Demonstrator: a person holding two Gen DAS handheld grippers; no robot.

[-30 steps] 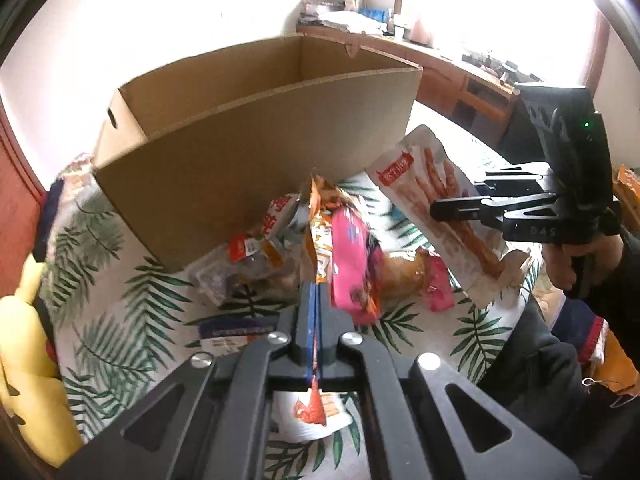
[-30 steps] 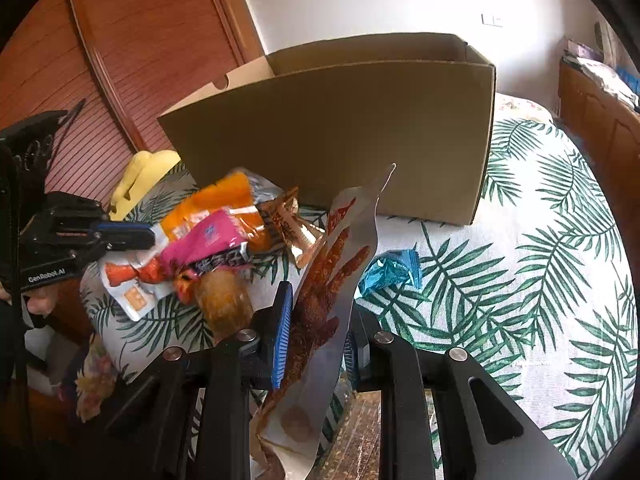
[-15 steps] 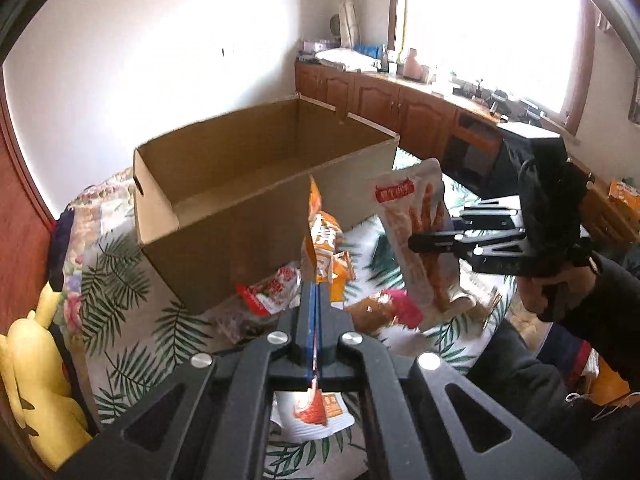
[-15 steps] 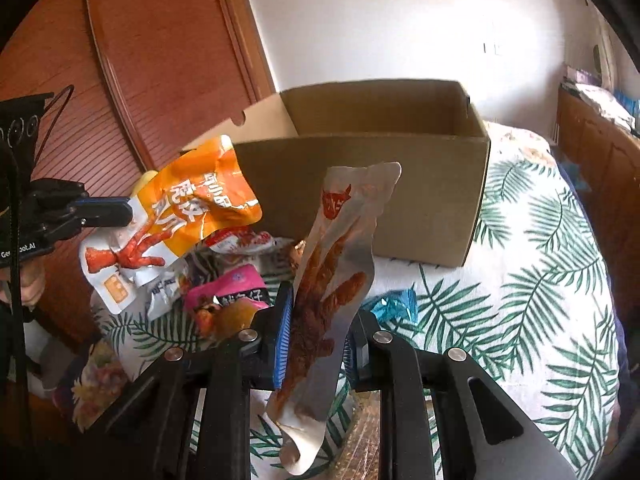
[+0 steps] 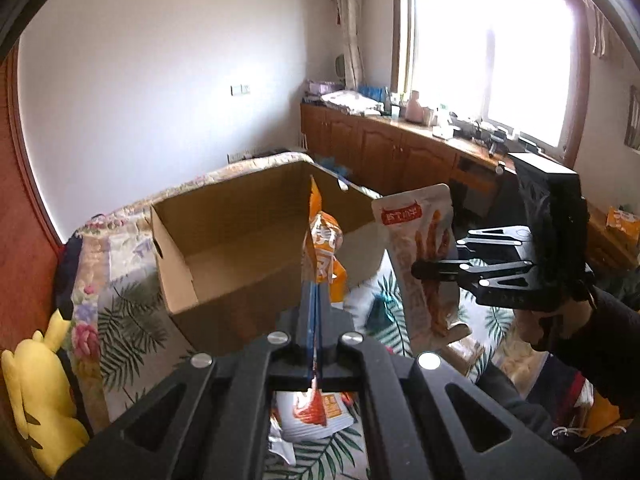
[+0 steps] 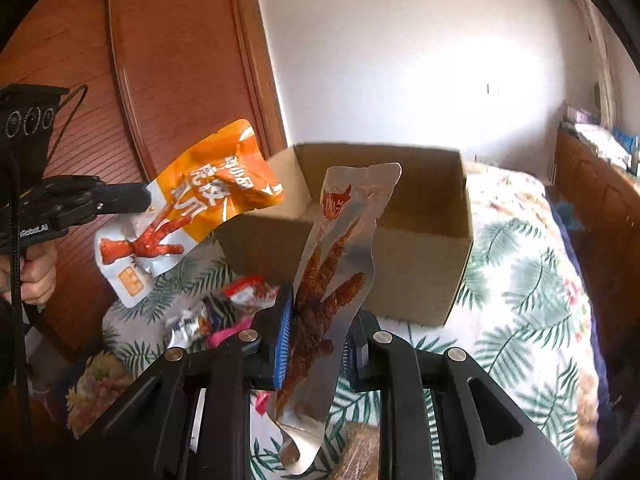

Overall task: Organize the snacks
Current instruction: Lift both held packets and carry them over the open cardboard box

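A: Bedroom w/ wood cabinets under a bright window; leaf-print cloth [image 6: 516, 280] covers the surface, open cardboard box [image 5: 240, 240] sits on it, looks empty inside.

B: Tongs?

A: Both clenched. Left gripper [image 5: 316, 312] pinches the orange pouch [image 6: 192, 208] by its edge. Right gripper [image 6: 316, 344] clamps the silver pouch [image 6: 340, 264] low down, rest stands up above the jaws. Both pouches are in the air, just short of the box on its near side.

B: How will they handle?

A: Light, thin foil, prob slippery. Silver one curls at the bottom, so floppy; lumpy meat inside gives sthg to bite on. I'd grip over the filled part or the sealed edge, not loose film.

B: Count?

A: 2 grippers, 2 pouches held, 1 box. Small pile of snacks [image 6: 224, 320] on the cloth by the box, overlapping, can't count exactly; red-white and pink packs show. Also 1 yellow plush [image 5: 40, 392] at the side.
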